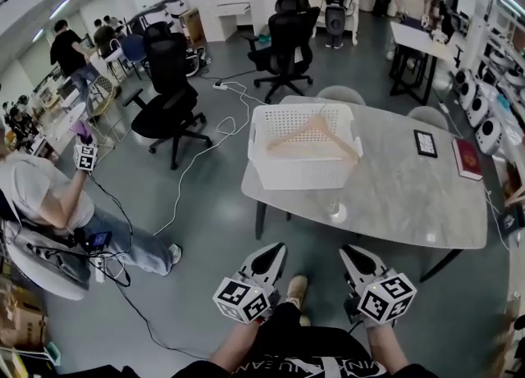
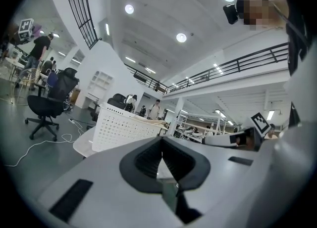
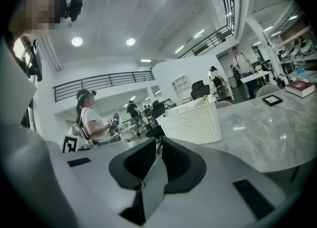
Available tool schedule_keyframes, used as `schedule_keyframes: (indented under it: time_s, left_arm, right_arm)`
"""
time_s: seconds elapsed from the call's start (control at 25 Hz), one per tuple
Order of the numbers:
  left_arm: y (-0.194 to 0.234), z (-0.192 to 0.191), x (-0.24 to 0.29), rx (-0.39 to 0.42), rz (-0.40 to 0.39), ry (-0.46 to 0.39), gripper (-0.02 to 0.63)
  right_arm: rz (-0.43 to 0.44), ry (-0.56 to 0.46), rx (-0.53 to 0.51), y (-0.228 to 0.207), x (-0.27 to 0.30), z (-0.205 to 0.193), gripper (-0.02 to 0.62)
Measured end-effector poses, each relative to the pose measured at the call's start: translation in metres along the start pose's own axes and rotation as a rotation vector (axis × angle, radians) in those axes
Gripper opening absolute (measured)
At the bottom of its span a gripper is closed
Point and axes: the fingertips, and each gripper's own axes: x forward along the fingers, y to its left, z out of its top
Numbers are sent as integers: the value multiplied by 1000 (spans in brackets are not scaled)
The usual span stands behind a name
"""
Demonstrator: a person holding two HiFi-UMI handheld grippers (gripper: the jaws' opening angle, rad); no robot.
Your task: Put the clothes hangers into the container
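In the head view, a white perforated plastic basket (image 1: 303,167) stands at the left end of the grey stone-patterned table (image 1: 410,196), close to its near-left corner. A pale wooden clothes hanger (image 1: 316,134) lies inside it, propped slantwise across the top. No other hanger shows on the table, so the job looks finished or paused. That probably explains the resting pose. The left gripper (image 1: 275,249) and the right gripper (image 1: 349,252) hang low and side by side above the person's knees. Both sit off the table's near edge, well apart from the basket, with their tips aimed toward it.

In the left gripper view, the left gripper (image 2: 162,140) has its dark pads meeting at the tip with nothing between them. It tilts upward, and the basket (image 2: 124,130) shows beyond it.

In the right gripper view, the right gripper (image 3: 159,139) is likewise pressed together and empty. The basket (image 3: 193,122) sits ahead on the table (image 3: 267,128), and one end of the hanger (image 3: 204,101) pokes above its rim.
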Motion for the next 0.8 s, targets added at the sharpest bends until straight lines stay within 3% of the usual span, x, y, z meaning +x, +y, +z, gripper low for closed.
schedule_keyframes:
  time_s: [0.8]
  left_arm:
    - [-27, 0, -57, 23, 17, -10, 8]
  right_arm:
    - [64, 35, -25, 50, -25, -33, 58]
